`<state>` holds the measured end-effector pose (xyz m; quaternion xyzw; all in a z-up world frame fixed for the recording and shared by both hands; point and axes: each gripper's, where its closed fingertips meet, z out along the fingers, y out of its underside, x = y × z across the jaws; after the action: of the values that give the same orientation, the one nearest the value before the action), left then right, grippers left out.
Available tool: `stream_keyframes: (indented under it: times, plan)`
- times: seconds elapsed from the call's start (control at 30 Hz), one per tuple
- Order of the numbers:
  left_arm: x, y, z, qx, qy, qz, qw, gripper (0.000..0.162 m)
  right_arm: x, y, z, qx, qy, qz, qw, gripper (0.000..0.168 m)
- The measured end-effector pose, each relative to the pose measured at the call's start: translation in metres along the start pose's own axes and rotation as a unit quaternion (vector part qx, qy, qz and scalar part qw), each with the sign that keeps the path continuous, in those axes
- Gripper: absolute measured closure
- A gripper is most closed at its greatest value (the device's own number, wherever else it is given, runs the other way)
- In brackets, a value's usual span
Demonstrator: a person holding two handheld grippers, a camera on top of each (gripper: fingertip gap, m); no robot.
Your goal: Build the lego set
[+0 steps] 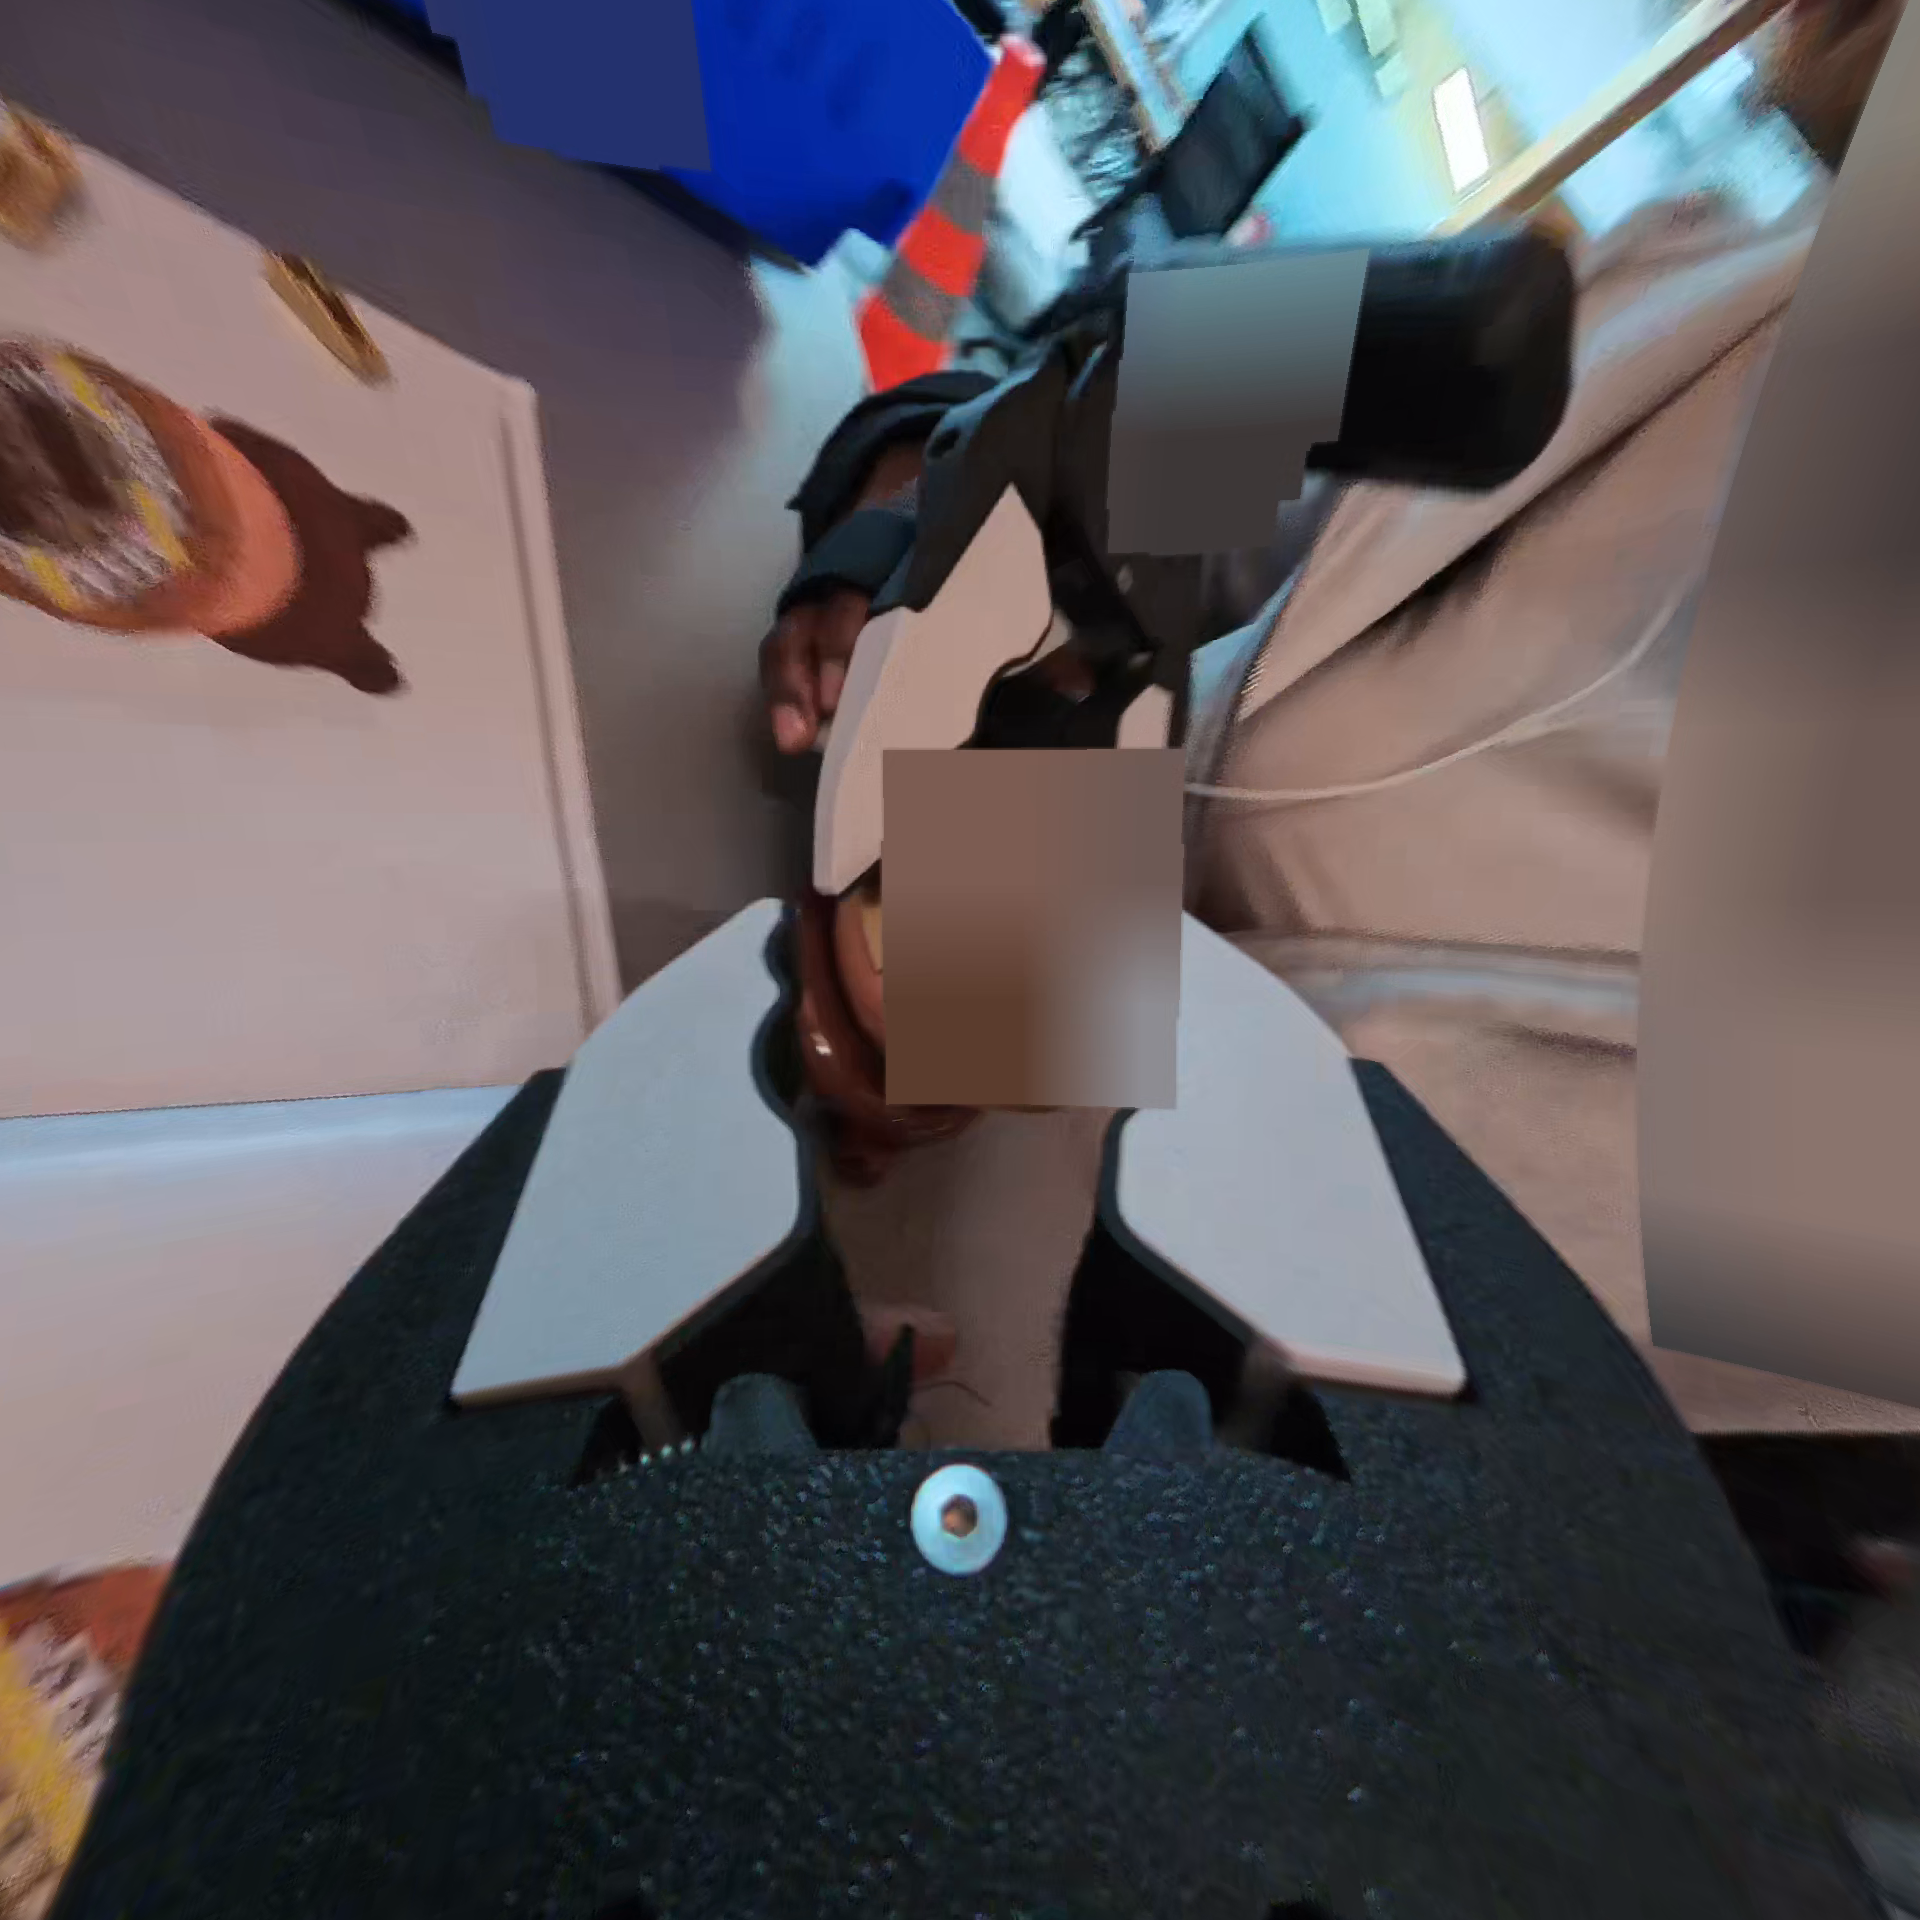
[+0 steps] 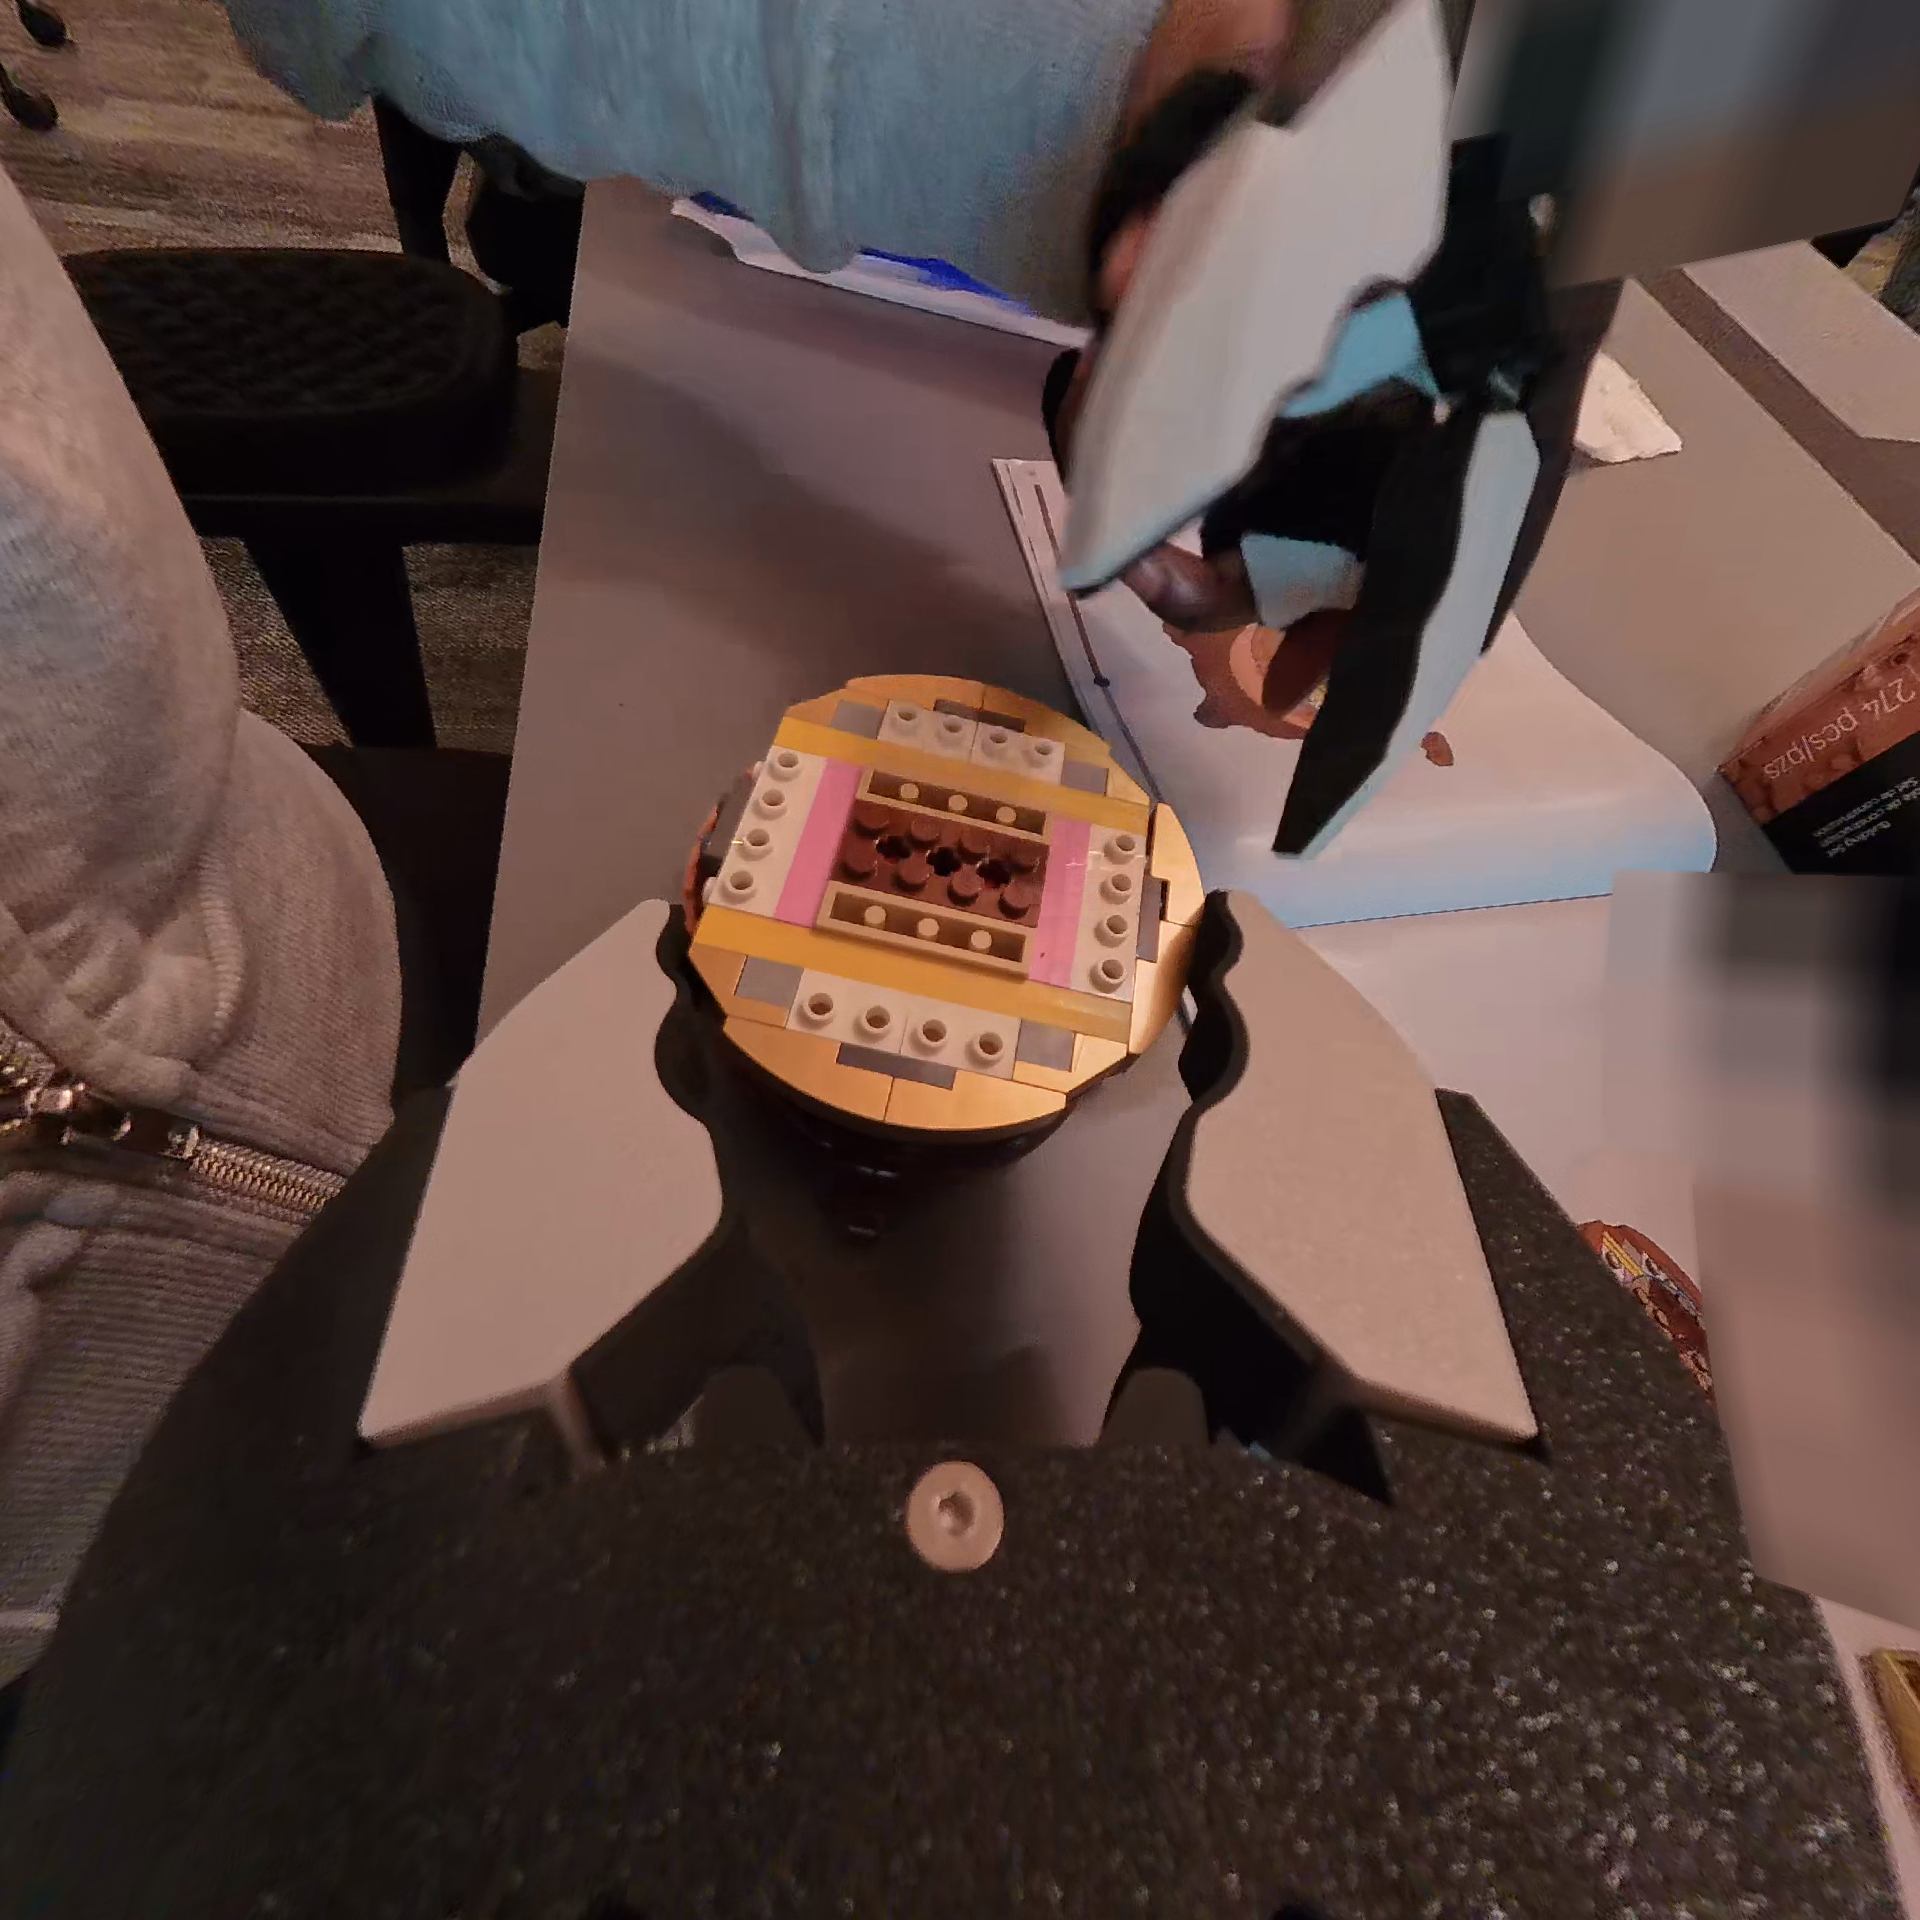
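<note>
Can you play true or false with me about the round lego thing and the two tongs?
1. The right tongs grip the round lego build by its sides. True.
2. The top of the build is all blue. False: it is gold, with white, pink and brown bricks.
3. The left tongs hold a brown piece. True.
4. The brown piece is already on the build. False: it is in the air, over the instruction booklet.
5. The build has studs on top. True.

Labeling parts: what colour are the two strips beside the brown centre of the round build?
Pink strips, clearest in the right wrist view.
</note>
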<state>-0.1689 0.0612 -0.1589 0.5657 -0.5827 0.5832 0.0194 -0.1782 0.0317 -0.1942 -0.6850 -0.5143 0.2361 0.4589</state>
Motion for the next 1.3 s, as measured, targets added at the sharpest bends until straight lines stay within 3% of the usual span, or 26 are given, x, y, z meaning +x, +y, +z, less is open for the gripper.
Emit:
stream_keyframes:
  times: [0.1,0.37,1.03,1.3]
  plan:
    - [0.006,0.011,0.006,-0.001,-0.077,0.098,0.992,0.091,0.001,0.0,-0.001,0.004,-0.002,0.0,1.0,0.078]
    - [0.005,0.025,0.025,0.018,-0.183,0.231,0.956,0.09,0.002,0.001,0.0,0.008,-0.016,-0.004,1.0,0.078]
    - [0.007,0.025,0.026,0.026,-0.226,0.234,0.945,0.092,0.002,0.001,0.0,0.014,-0.058,-0.033,0.998,0.078]
    - [0.005,0.031,0.025,0.011,-0.25,0.327,0.911,0.086,0.003,0.0,-0.001,0.04,-0.074,-0.037,0.996,0.078]
